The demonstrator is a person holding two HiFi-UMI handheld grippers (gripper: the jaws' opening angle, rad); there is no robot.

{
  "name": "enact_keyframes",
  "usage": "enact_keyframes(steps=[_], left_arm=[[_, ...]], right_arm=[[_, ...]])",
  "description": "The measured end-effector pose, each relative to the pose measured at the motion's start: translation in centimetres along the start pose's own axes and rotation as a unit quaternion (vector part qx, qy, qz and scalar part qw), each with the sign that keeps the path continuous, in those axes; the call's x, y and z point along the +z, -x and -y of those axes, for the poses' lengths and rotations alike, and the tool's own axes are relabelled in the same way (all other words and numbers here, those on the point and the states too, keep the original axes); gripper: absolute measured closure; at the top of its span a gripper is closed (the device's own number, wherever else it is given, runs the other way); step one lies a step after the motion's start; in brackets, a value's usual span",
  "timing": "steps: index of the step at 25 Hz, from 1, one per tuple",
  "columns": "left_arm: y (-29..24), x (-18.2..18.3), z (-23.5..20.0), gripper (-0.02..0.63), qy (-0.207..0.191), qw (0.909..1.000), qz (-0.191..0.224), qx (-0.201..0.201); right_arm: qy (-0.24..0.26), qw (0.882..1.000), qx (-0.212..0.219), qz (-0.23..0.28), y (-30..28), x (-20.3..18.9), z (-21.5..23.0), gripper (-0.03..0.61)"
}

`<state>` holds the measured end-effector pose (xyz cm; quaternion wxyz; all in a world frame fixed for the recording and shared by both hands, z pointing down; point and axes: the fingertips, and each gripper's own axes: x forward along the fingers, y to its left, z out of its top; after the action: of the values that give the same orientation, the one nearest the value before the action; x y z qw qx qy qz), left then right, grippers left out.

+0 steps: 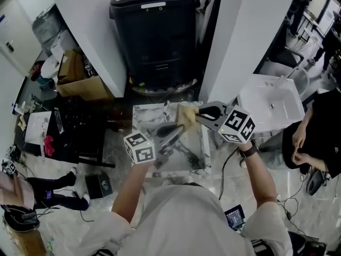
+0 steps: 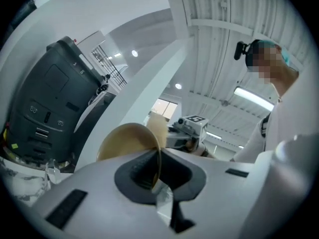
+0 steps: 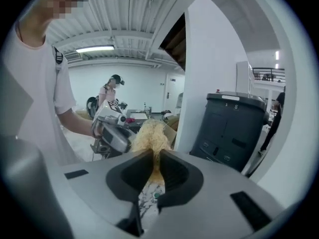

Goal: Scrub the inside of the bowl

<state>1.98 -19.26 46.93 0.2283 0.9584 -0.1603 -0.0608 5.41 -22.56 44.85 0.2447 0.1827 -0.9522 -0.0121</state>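
bowl (image 2: 127, 141), tan, is held up over the marble table (image 1: 198, 156), standing on edge. its rim is pinched in the left gripper (image 2: 158, 159), jaws nearly together w/ only the thin bowl wall btw the pads and the rest of the bowl rising above the tips. right gripper (image 3: 153, 158) has its jaws drawn in narrow on a pale fibrous scrubber (image 3: 149, 136), and the tuft sticks out past the tips.

in head view both grippers meet over the middle of the table, left one coming from lower left, right one from the right side. scrubber is just beside the left gripper's tips; can't tell if it actually touches the bowl's inside. in left gripper view the scrubber shows just behind the bowl's far rim, w/ the right gripper behind it.

black bin (image 1: 154, 33) stands beyond the table btw two white pillars (image 1: 90, 31). white basin (image 1: 266, 103) is off to the right, cardboard box (image 1: 80, 81) at far left. another person (image 3: 112, 91) stands far back in right gripper view.
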Motion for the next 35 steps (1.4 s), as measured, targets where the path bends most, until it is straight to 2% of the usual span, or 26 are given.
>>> enact_keyframes(steps=[2,4,9,12,16,19,22,26,30,32,35], left_arm=[[0.0,-0.2,1.3,0.594,-0.009,0.9997,-0.007,-0.022],[0.2,0.2,2.5,0.594,-0.005,0.9989,0.003,-0.046],[1.0,3.4,3.8,0.594,0.057,0.9917,0.077,-0.085],[1.4,5.2,2.9,0.594,0.092,0.9846,0.123,-0.083],[2.6,6.2,0.5,0.594,0.099,0.9821,0.154,-0.041],[3.0,6.0,-1.5,0.594,0.083,0.9861,0.144,0.0],[2.6,4.1,-2.4,0.594,0.059,0.9931,0.099,0.024],[1.8,1.6,-1.7,0.594,0.058,0.9962,0.065,0.013],[1.6,0.2,0.0,0.594,0.038,0.9988,0.028,-0.009],[1.5,0.5,1.3,0.594,0.04,0.9983,0.03,-0.032],[1.8,1.7,2.5,0.594,0.06,0.9945,0.061,-0.061]], right_arm=[[-0.005,1.0,-0.016,-0.01,0.1,-0.5,1.4,0.532],[-0.014,1.0,-0.023,-0.016,-0.2,-1.3,2.5,0.532],[-0.041,0.999,-0.006,-0.024,-1.9,-3.7,2.4,0.532],[-0.05,0.998,0.017,-0.026,-3.1,-4.5,0.6,0.532],[-0.043,0.998,0.041,-0.034,-3.8,-4.8,-1.8,0.532],[-0.035,0.997,0.059,-0.026,-3.5,-3.8,-3.4,0.532],[-0.031,0.997,0.077,0.002,-2.7,-1.4,-4.8,0.532],[0.001,0.999,0.051,-0.002,-1.8,0.4,-3.6,0.532],[0.002,1.0,0.004,-0.006,-0.7,0.6,-0.8,0.532],[-0.003,1.0,-0.017,-0.013,-0.6,0.1,0.7,0.532],[-0.024,0.999,-0.027,-0.022,-1.2,-1.3,2.1,0.532]])
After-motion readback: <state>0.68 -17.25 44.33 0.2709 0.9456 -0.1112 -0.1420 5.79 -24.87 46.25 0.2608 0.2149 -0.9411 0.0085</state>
